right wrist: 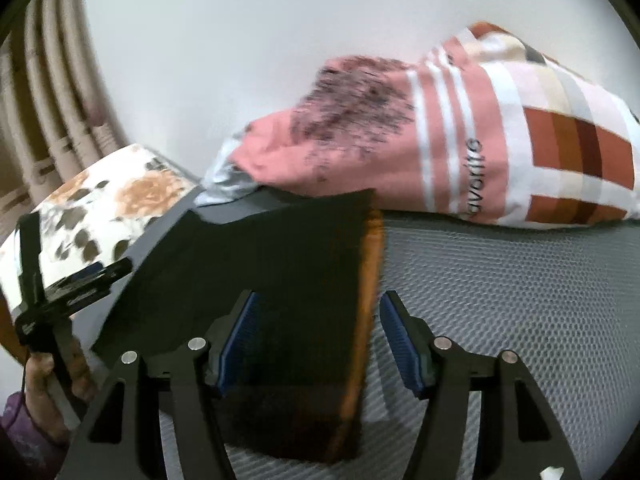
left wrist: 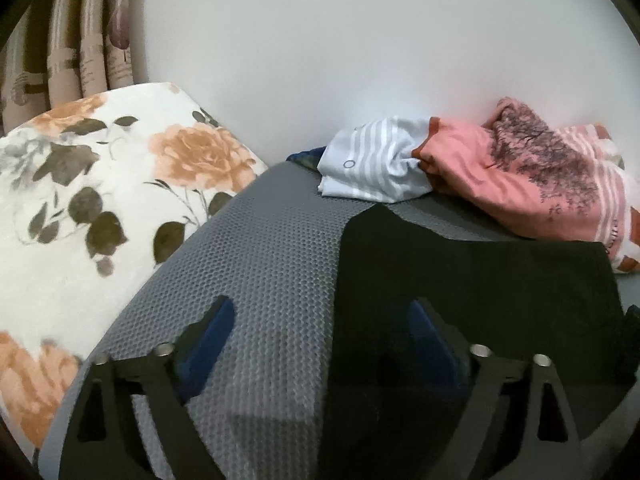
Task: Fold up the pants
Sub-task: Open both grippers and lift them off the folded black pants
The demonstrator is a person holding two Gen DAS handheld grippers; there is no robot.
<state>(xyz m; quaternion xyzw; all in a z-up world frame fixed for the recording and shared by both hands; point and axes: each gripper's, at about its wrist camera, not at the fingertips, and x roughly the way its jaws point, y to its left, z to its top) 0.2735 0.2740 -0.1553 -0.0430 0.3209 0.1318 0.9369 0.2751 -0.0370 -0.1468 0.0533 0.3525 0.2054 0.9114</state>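
The black pants (left wrist: 460,280) lie folded flat on a grey mesh surface (left wrist: 272,248). In the right wrist view the pants (right wrist: 280,248) show an orange stripe (right wrist: 370,272) along their right edge. My left gripper (left wrist: 320,308) is open just above the pants' left edge, its right finger over the black cloth and its left finger over bare mesh. My right gripper (right wrist: 318,300) is open too, straddling the striped edge from above with its pads off the cloth. The left gripper (right wrist: 80,276) also appears at the left of the right wrist view, held by a hand (right wrist: 52,368).
A floral cushion (left wrist: 100,200) borders the mesh surface on the left. A white striped garment (left wrist: 372,164) and a pink printed one (left wrist: 520,176) are heaped against the white wall behind the pants. A checked cloth (right wrist: 560,140) lies at the far right. Curtains (left wrist: 80,40) hang at the back left.
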